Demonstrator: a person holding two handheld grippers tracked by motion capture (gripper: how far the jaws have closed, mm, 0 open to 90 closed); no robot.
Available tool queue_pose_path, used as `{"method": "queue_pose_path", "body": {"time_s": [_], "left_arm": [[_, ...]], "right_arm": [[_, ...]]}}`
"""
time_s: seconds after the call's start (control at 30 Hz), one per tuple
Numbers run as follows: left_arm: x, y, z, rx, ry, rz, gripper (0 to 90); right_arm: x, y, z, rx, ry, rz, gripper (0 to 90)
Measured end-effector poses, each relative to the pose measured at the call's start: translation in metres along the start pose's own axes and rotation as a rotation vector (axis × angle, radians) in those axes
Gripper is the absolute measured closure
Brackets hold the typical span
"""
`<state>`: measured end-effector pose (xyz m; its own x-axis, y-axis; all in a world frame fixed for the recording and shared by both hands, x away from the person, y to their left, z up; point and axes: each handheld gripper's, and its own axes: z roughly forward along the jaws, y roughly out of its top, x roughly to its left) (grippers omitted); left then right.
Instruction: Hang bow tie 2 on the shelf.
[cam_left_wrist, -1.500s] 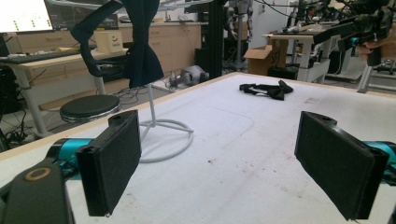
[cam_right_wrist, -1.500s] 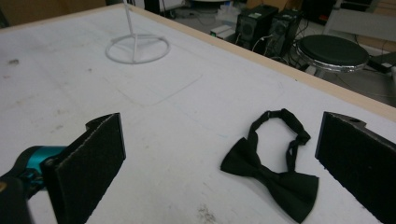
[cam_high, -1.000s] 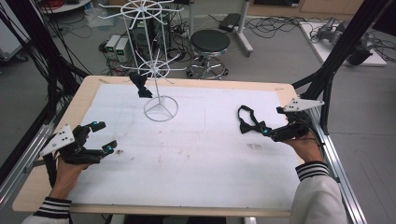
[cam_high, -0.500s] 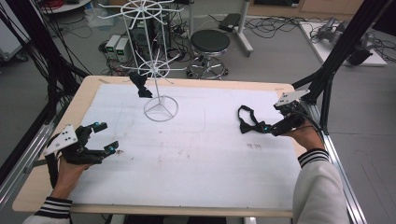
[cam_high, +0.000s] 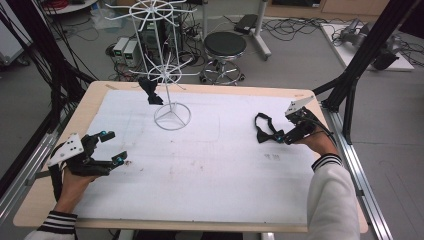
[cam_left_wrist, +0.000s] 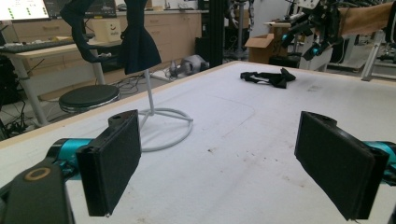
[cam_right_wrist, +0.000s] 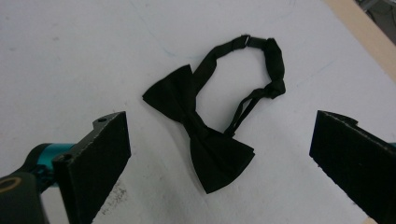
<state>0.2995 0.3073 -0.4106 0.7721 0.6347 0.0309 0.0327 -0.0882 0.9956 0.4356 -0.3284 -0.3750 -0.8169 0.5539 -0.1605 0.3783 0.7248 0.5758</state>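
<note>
Between the right gripper's (cam_right_wrist: 219, 158) two flat, foam-faced black pads (cam_right_wrist: 100, 158) lies a bow tie (cam_right_wrist: 201, 130); the jaws stand wide apart, clear of it on both sides, gripping nothing. This tie is matte black cloth, two pleated wings pinched at a central knot, with a thin strap looped in a ring off the knot and a small clasp at the loop's far end. It lies flat on the table (cam_high: 225, 180), near the right edge, with the right gripper (cam_high: 286, 136) just beside it in the high view.

Well left of the tie, near the table's left edge, the left gripper (cam_high: 114, 148) is also spread wide and empty; its pads (cam_left_wrist: 112, 163) are the same rough black rectangles, set on teal fittings.

Up and left of the tie stands a rack (cam_high: 170, 95) of thin white wire: one straight stem on a ring foot, with two spoked wheels, one above the other. A second black bow tie (cam_high: 150, 91) hangs from the lower wheel.

White matte sheeting covers the tabletop, lightly scuffed, framed by pale wood edging.

Count: two grippers, two ties, one rack.
</note>
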Motion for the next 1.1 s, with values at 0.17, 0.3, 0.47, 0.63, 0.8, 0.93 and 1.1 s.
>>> {"method": "queue_pose_path", "body": {"time_s": [0.17,0.3,0.47,0.63,0.8,0.93,1.1], "left_arm": [[0.000,0.000,0.001,0.003,-0.003,0.002,15.1],[0.000,0.000,0.001,0.002,-0.003,-0.001,15.1],[0.001,-0.001,0.001,0.004,-0.003,-0.003,15.1],[0.001,-0.001,0.001,0.001,-0.005,-0.005,15.1],[0.001,-0.001,0.001,0.005,-0.006,-0.006,15.1],[0.001,-0.001,0.001,0.003,-0.008,-0.009,15.1],[0.001,-0.001,0.001,0.003,-0.008,-0.011,15.1]], "right_arm": [[0.000,0.001,0.011,0.036,0.009,-0.010,4.4],[-0.001,0.001,0.018,0.060,0.010,-0.013,4.5],[-0.001,0.000,0.026,0.098,0.018,-0.020,5.5],[-0.003,-0.002,0.032,0.136,0.024,-0.024,6.9],[-0.004,-0.004,0.035,0.165,0.044,-0.032,19.1],[-0.004,-0.004,0.038,0.192,0.041,-0.029,19.3],[-0.005,-0.005,0.042,0.226,0.040,-0.035,22.3]]}}
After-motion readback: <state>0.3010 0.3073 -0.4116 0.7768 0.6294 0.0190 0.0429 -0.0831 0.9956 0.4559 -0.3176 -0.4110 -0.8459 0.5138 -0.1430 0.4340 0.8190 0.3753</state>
